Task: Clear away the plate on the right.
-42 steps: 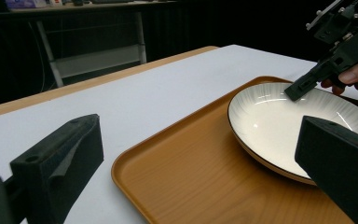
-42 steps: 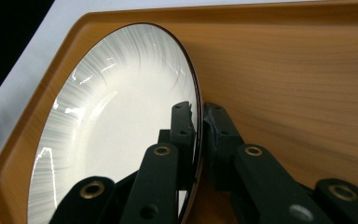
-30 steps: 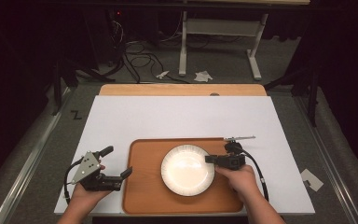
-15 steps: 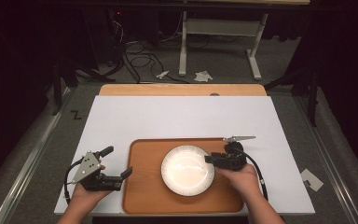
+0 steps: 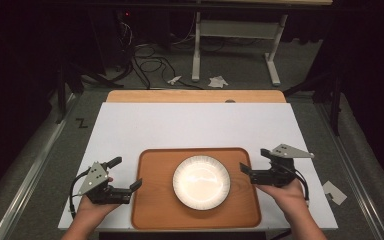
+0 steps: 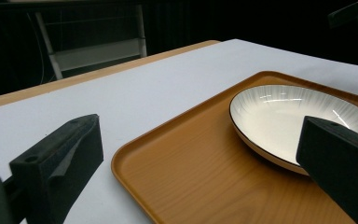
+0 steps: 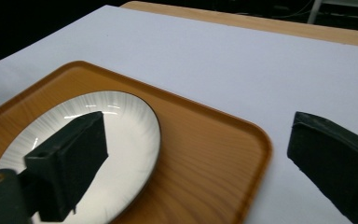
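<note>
Two open grippers, left gripper (image 5: 128, 174), right gripper (image 5: 253, 161), flanking tray (image 5: 155, 200), plate (image 5: 201, 181) between

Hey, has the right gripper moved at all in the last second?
Yes. In the high view the right gripper has pulled back rightward, off the plate, and now sits at the tray's right edge, jaws open.

No brand, label or number can be read on anything; the one sign is a dark Z-shaped mark (image 5: 81, 123) on the grey floor (image 5: 40, 165), just left of the table's far left corner.
</note>
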`<move>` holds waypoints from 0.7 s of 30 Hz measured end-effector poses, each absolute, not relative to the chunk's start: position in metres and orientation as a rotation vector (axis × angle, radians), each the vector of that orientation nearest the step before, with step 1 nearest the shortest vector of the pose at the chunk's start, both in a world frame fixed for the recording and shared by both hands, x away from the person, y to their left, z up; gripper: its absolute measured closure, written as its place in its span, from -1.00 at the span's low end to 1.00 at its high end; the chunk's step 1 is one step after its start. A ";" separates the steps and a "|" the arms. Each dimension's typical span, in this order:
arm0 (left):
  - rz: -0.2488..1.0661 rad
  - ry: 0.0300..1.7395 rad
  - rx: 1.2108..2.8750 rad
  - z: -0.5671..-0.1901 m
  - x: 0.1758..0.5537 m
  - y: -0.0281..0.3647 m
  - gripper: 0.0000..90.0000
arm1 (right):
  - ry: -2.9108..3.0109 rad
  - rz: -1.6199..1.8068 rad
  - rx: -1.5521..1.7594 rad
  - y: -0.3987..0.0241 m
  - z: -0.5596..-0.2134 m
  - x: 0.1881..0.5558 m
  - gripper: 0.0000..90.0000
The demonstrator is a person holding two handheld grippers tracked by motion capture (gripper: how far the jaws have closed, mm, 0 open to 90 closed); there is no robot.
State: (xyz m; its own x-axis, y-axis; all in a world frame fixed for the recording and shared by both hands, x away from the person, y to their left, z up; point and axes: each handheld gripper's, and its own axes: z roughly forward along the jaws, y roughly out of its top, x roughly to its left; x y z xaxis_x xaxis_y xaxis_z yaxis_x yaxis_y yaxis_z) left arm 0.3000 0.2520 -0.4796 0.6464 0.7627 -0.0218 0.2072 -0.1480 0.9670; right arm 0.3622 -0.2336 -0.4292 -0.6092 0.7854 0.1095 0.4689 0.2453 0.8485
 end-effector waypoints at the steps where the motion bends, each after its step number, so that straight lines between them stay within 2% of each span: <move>1: 0.587 0.799 1.689 -0.480 0.300 0.252 -0.97 | 2.174 1.303 1.164 -0.239 -0.428 0.359 -0.99; 7: 0.587 0.812 1.685 -0.479 0.300 0.252 -0.99 | 2.051 1.359 1.188 -0.270 -0.441 0.340 -1.00; 21: 0.587 0.825 1.688 -0.480 0.299 0.251 -0.99 | 2.117 1.373 1.158 -0.263 -0.448 0.347 -1.00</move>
State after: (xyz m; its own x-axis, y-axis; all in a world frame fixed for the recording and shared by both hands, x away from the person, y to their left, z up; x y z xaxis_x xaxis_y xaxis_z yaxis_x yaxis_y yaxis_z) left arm 0.2994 0.2505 -0.4798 0.6326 0.7738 -0.0319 0.2236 -0.1431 0.9641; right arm 0.3471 -0.2625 -0.4482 -0.5973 0.7920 0.1261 0.4383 0.1906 0.8784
